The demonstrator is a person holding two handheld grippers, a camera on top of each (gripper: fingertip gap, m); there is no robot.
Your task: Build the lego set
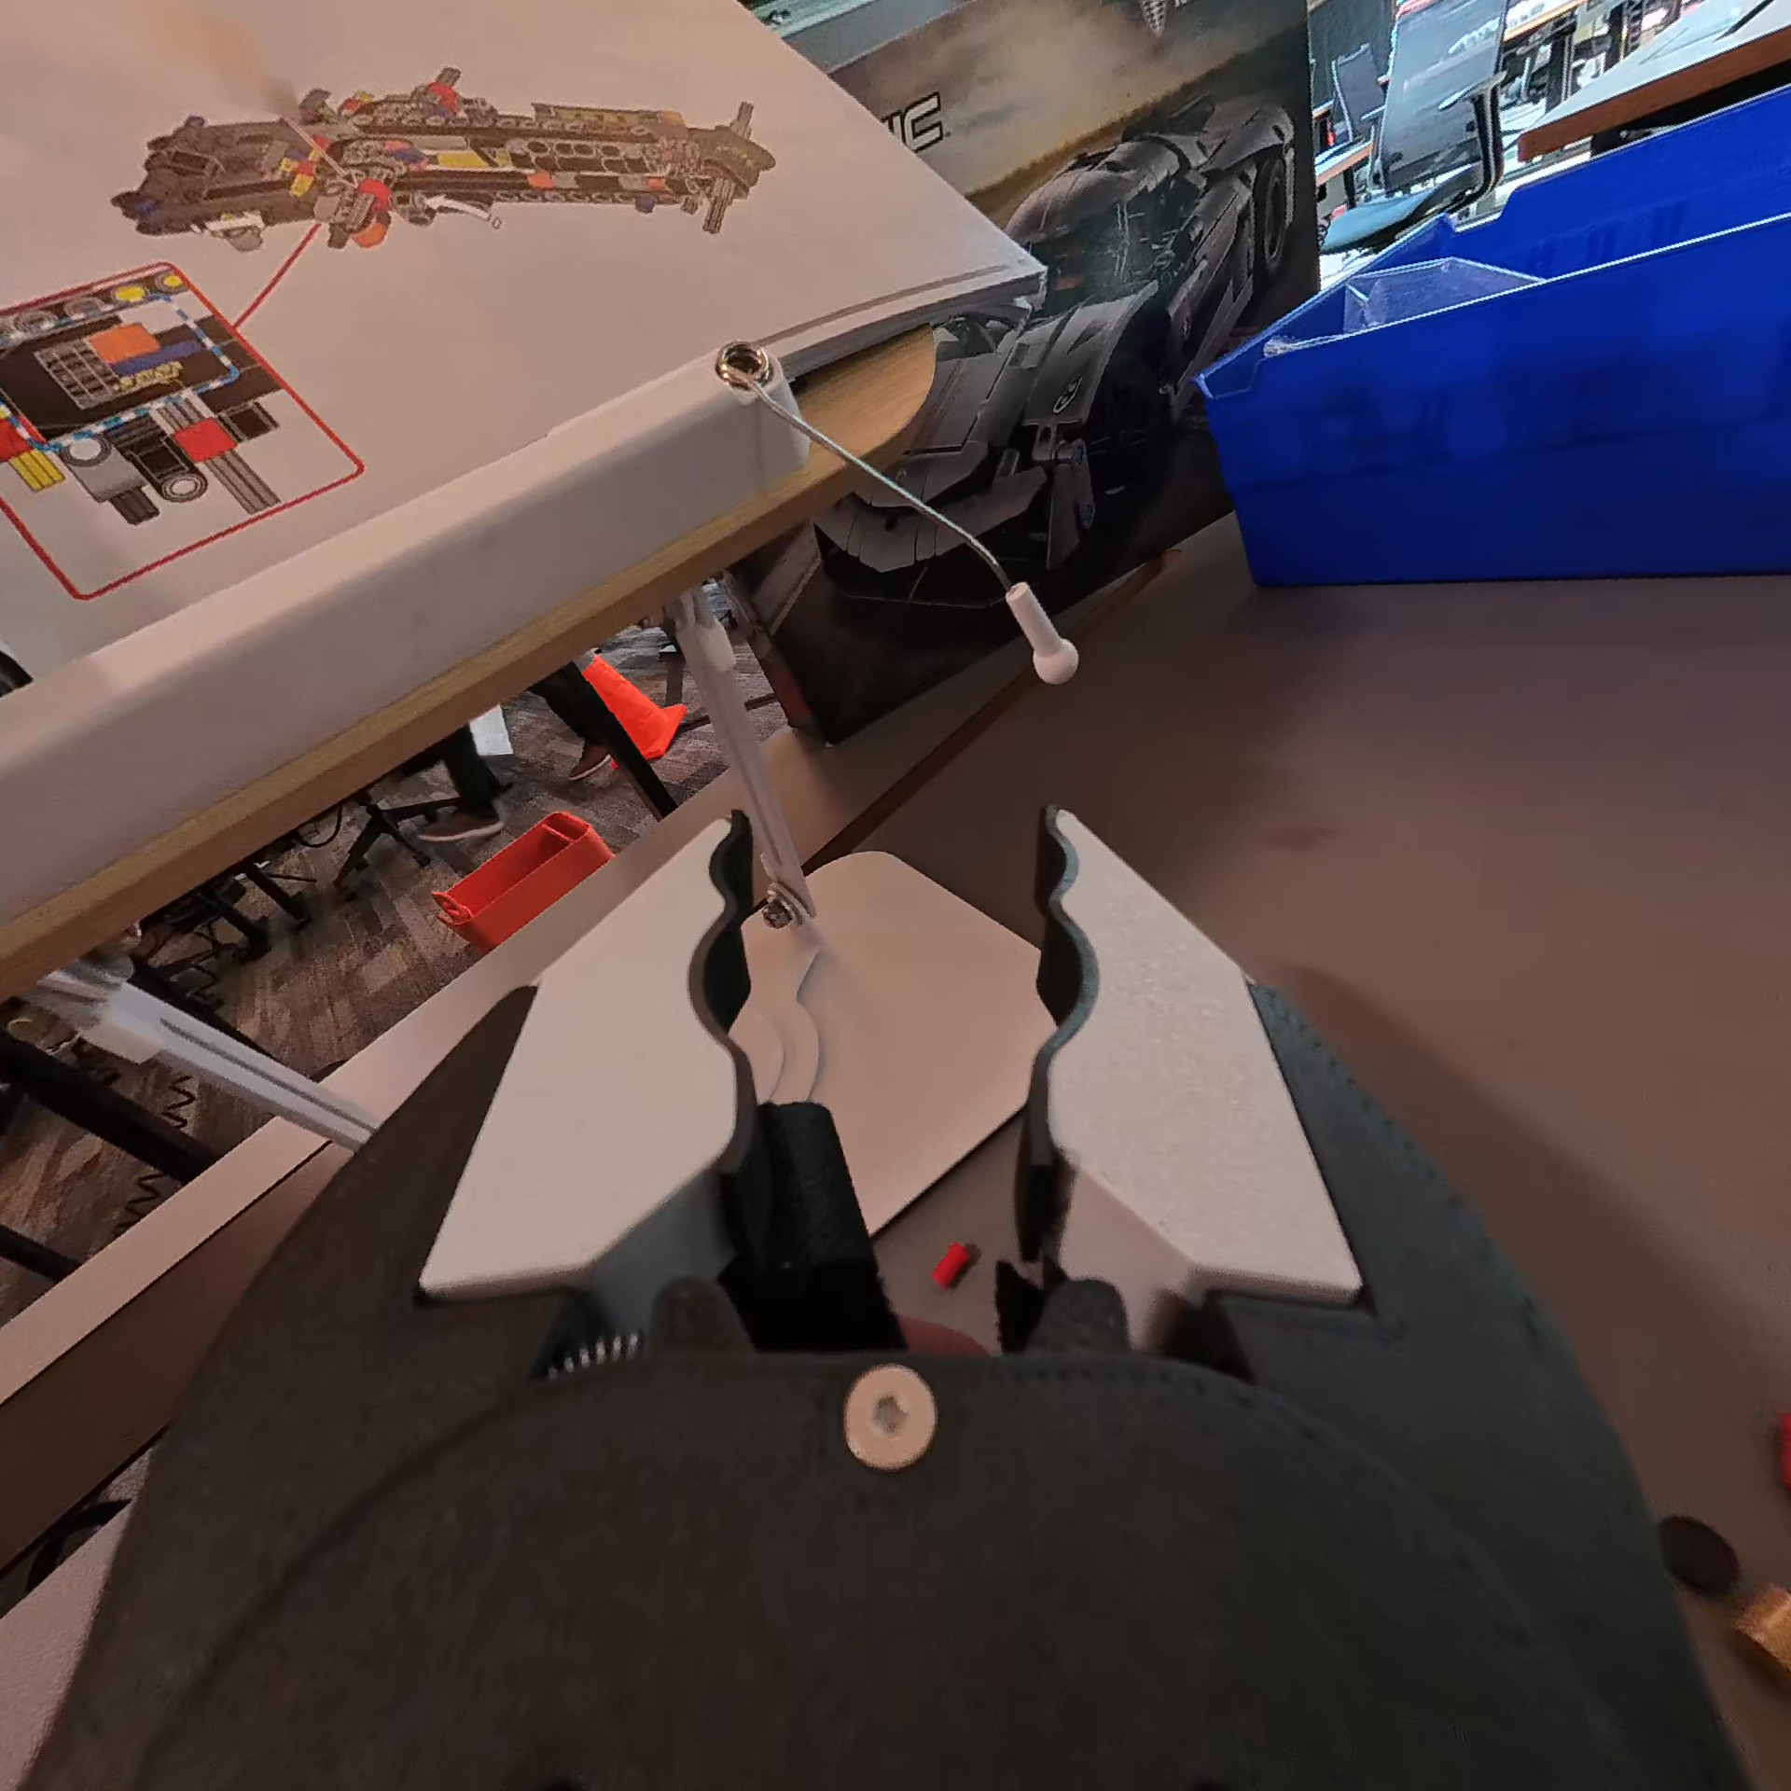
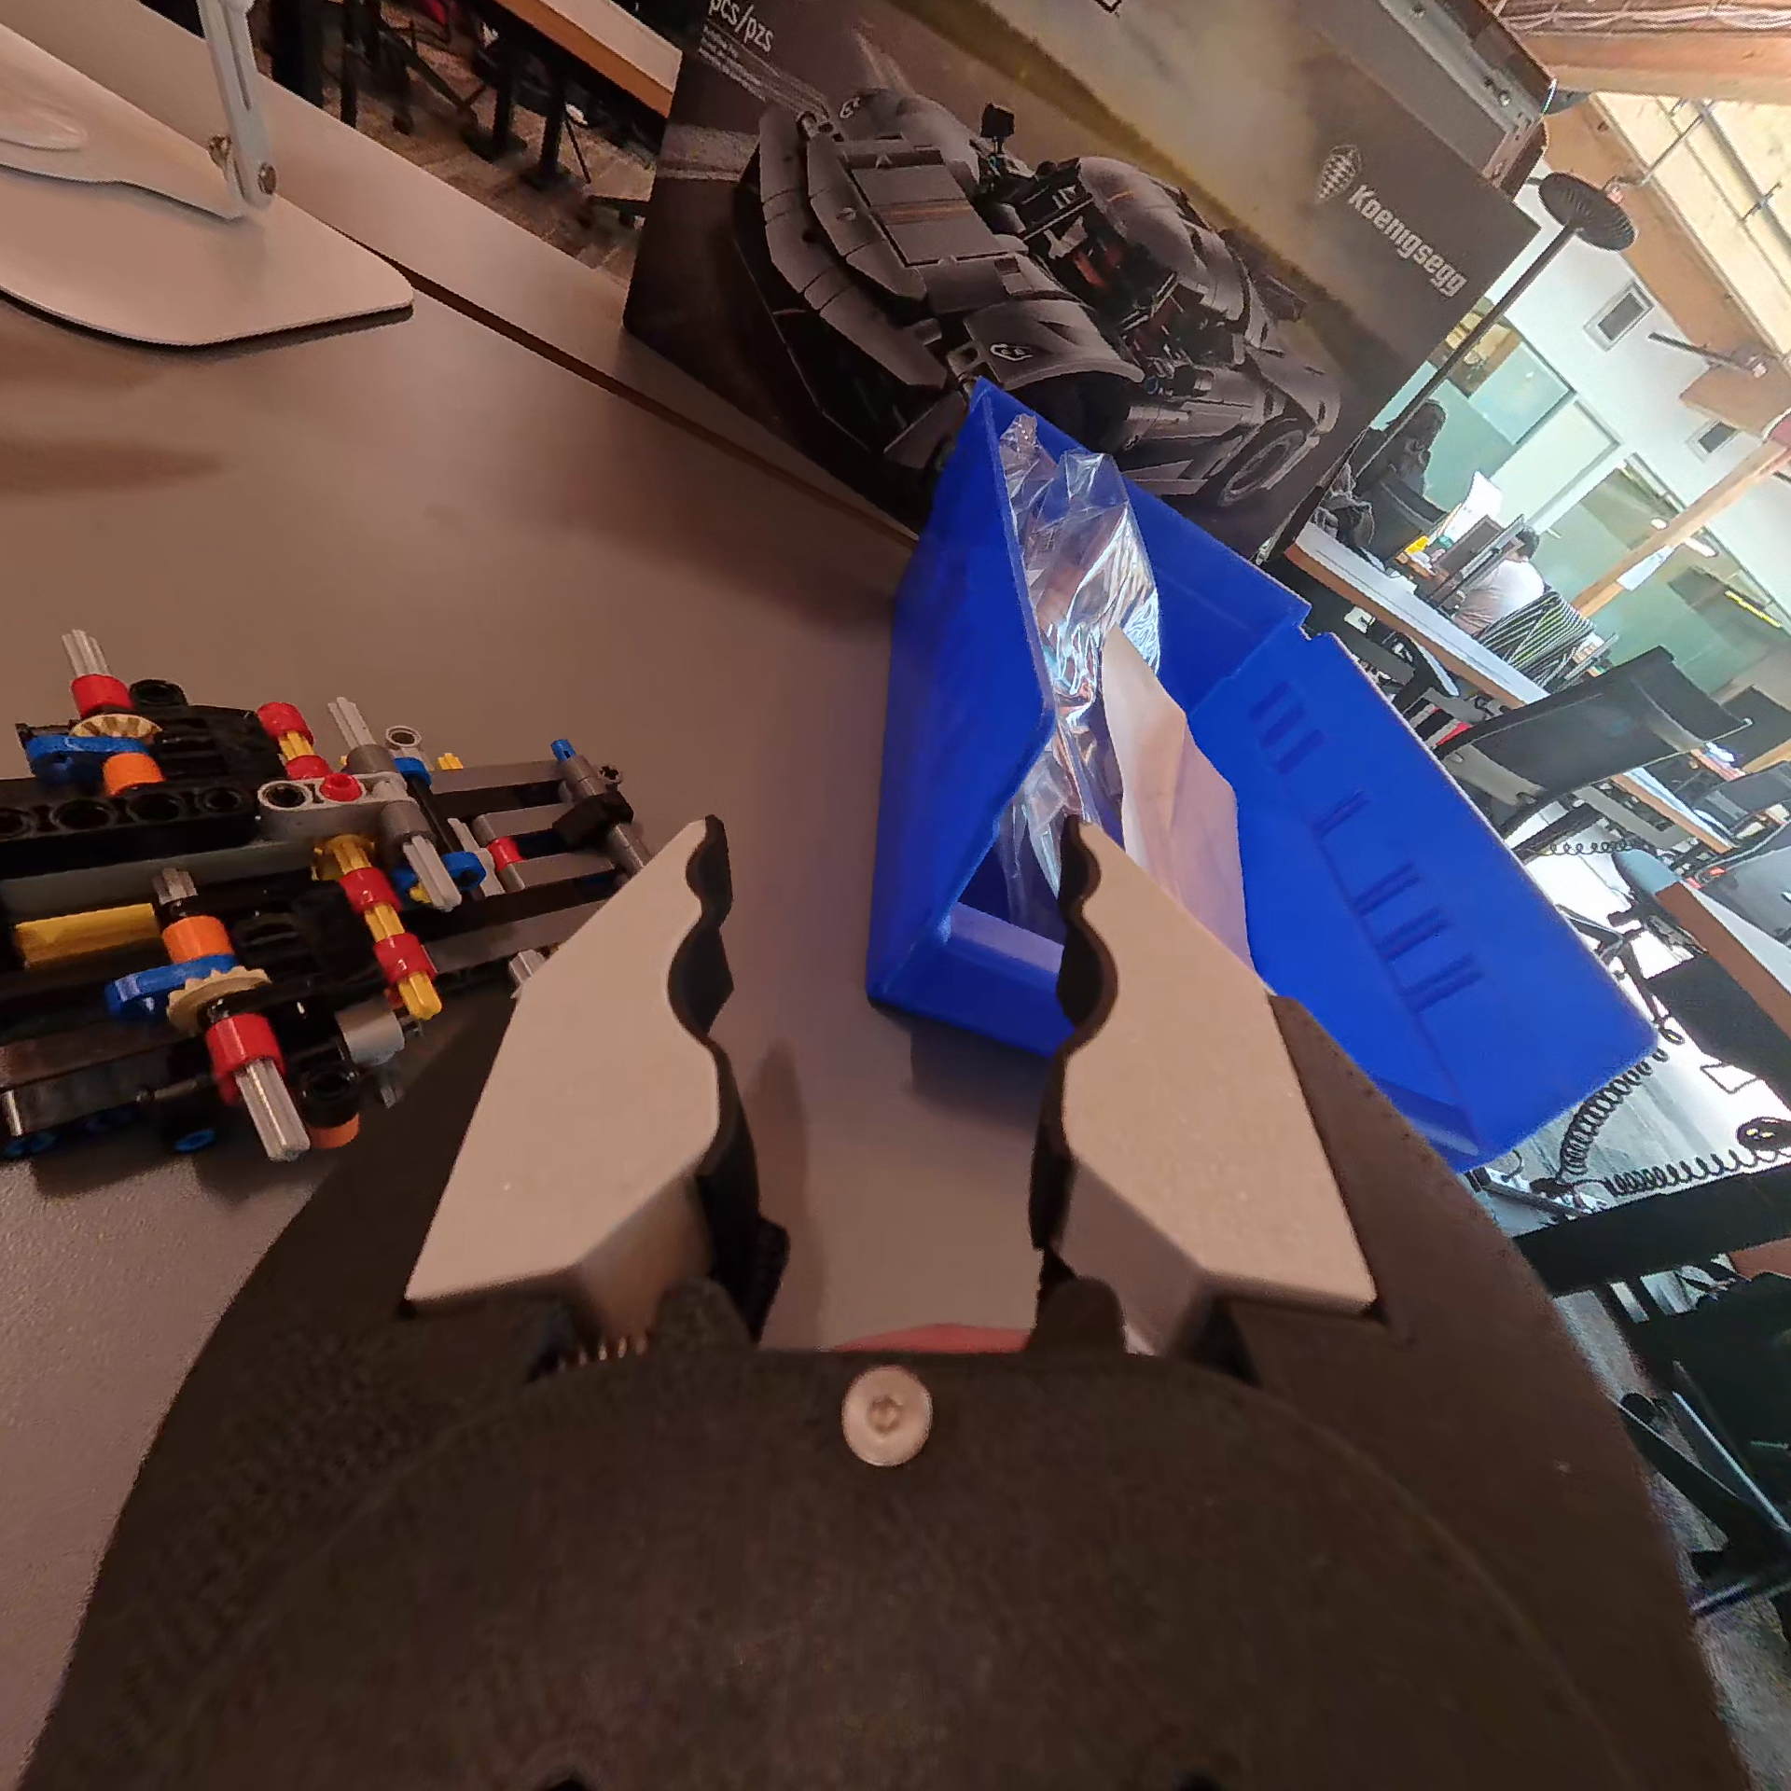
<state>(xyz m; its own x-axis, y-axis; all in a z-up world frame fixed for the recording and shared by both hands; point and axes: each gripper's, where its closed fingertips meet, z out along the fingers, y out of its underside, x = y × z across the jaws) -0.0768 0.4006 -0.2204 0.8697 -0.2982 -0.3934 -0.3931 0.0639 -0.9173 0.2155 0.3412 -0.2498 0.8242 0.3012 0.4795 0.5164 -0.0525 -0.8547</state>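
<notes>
Lego assembly [image 2: 271, 892] left of bin [image 2: 1357, 872]; bag [image 2: 1085, 601] in bin; box [image 2: 1066, 242] behind

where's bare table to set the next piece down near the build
Bare grey table runs between the partly built lego chassis and the blue bin, right under the open right tongs. More lies between the chassis and the white stand base. It is crowded at the bin, stuffed with plastic bags, and against the set box.
</notes>
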